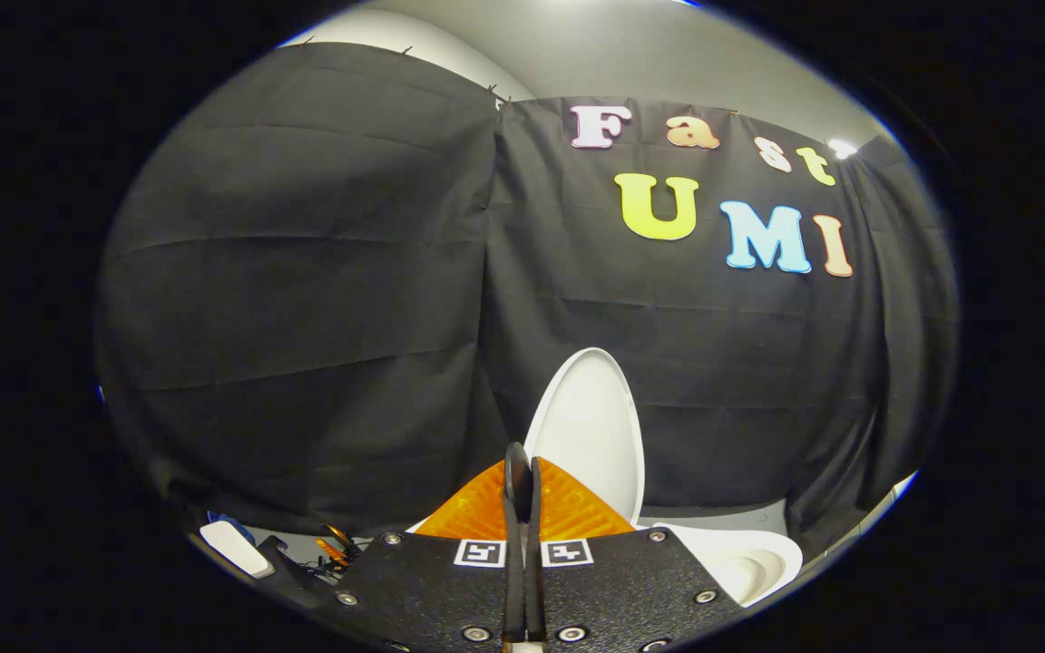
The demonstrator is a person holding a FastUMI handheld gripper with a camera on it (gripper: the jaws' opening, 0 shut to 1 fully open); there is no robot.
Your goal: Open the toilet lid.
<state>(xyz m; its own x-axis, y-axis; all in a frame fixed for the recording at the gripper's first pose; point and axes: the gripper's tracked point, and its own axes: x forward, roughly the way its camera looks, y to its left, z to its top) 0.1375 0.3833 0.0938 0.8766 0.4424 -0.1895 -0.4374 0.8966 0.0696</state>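
The white toilet lid [590, 435] stands raised, nearly upright, just beyond my fingertips, against the black cloth wall. Below it to the right, the white toilet bowl and seat [749, 562] lie open to view. My gripper [521, 472] sits in front of the lid's lower left part, its two fingers pressed together with nothing between them. The lid stands free of the fingers; I cannot tell whether the tips touch it.
The black cloth wall [323, 290] closes the booth behind and to both sides of the toilet. On the floor to the left lie a white flat object [237, 549] and some small orange-and-black parts [334, 547].
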